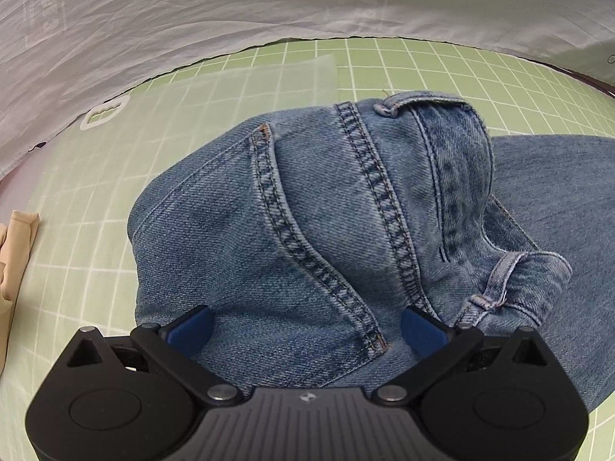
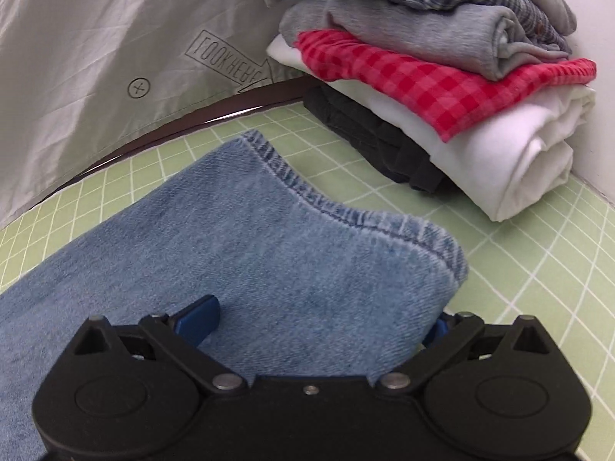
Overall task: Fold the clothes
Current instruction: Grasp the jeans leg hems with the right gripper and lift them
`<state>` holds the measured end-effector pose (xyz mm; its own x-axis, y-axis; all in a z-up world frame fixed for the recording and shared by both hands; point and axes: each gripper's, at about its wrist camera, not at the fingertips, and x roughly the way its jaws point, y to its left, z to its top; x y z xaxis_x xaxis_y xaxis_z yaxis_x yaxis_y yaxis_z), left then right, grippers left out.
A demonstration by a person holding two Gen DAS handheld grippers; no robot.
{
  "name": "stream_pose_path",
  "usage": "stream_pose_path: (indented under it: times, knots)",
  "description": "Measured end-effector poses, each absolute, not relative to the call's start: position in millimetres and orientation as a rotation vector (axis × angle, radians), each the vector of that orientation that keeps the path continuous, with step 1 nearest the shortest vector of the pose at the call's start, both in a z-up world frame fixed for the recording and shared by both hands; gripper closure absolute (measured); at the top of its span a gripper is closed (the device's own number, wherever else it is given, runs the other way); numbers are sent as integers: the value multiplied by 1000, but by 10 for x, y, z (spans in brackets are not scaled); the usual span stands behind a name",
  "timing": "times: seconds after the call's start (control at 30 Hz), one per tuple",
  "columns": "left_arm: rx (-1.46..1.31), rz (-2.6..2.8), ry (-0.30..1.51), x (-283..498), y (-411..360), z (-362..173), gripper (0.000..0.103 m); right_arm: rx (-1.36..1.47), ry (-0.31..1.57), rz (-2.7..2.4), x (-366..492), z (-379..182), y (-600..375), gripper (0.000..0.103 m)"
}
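I've got the jeans on the green grid mat, using them as my reference for everything.

Left gripper: jaws spread wide, blue pads standing apart over the waist end of the jeans, nothing pinched. From this wrist view I see the seat seams, a belt loop to the right of the gripper, and the waistband bunched up into a hump. One leg panel lies flat to the right of that hump.

Right gripper: jaws look spread, the left pad on top of the denim, the right pad mostly hidden under the fabric edge. The leg end sits between them, but I can't tell whether it's really clamped. The leg hem runs just beyond the fingers, lying on the mat.

Around the jeans:
- Stack of folded clothes beyond the hem and to its right, apart from it: dark item at the bottom, then white, red check, grey, blue plaid on top.
- White sheet along the far edge of the mat, printed with a circled cross and a boxed label.
- Translucent plastic sheet on the mat beyond the waistband.
- Beige cloth at the left, well apart from the jeans.
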<state>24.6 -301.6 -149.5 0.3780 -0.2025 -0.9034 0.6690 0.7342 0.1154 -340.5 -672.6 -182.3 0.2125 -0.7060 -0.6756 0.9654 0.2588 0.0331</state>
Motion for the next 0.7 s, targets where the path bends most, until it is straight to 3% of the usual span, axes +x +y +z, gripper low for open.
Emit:
stream_pose_path:
  times: [0.1, 0.13, 0.17, 0.2, 0.23, 0.7]
  knots:
    - [517, -590, 1050, 253, -3012, -1490, 0, 475, 581, -1192, -3340, -1798, -6616, 30]
    - [517, -590, 1055, 260, -3014, -1490, 0, 472, 573, -1185, -3329, -1780, -6599, 51]
    - [517, -590, 1060, 266, -3016, -1489, 0, 477, 567, -1180, -3330, -1756, -6598, 65]
    - [516, -591, 1068, 278, -3017, -1489, 0, 493, 564, -1178, -3349, -1723, -6621, 72]
    - [514, -591, 1082, 299, -3018, -1491, 0, 510, 562, -1176, -3367, -1691, -6644, 89]
    - [485, -602, 1078, 294, -2873, -1533, 0, 501, 395, -899, -2835, -916, -6017, 95]
